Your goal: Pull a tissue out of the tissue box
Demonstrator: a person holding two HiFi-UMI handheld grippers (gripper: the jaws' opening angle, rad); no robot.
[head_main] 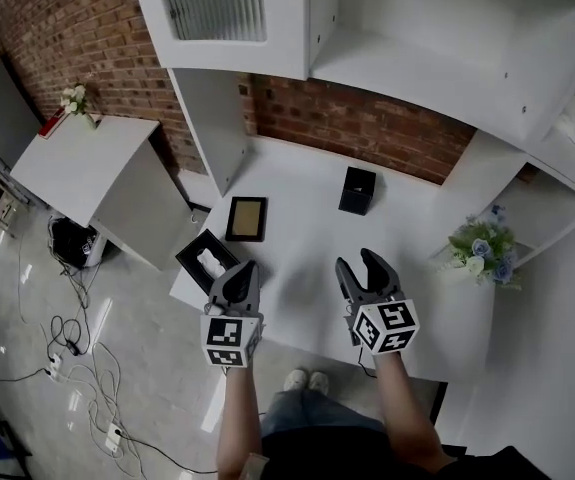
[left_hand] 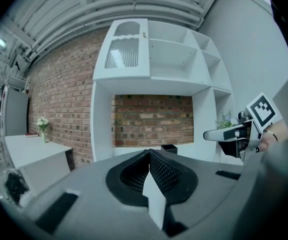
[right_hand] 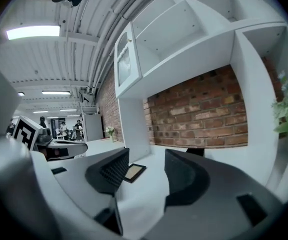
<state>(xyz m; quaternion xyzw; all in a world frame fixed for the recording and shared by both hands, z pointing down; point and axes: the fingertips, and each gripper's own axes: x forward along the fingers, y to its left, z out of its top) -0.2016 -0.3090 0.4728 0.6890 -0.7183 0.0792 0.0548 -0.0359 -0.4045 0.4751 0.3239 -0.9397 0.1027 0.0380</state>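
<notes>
The black tissue box lies at the table's front left corner, with a white tissue poking out of its top slot. My left gripper hovers just right of the box, with its jaws pressed together and nothing between them. Over the table's front edge my right gripper stands open and holds nothing; a wide gap shows between its jaws. The tissue box appears in neither gripper view.
A dark picture frame lies flat behind the tissue box. A small black cube container stands near the brick back wall. A pot of blue and white flowers sits on the right. White shelves hang above the white table.
</notes>
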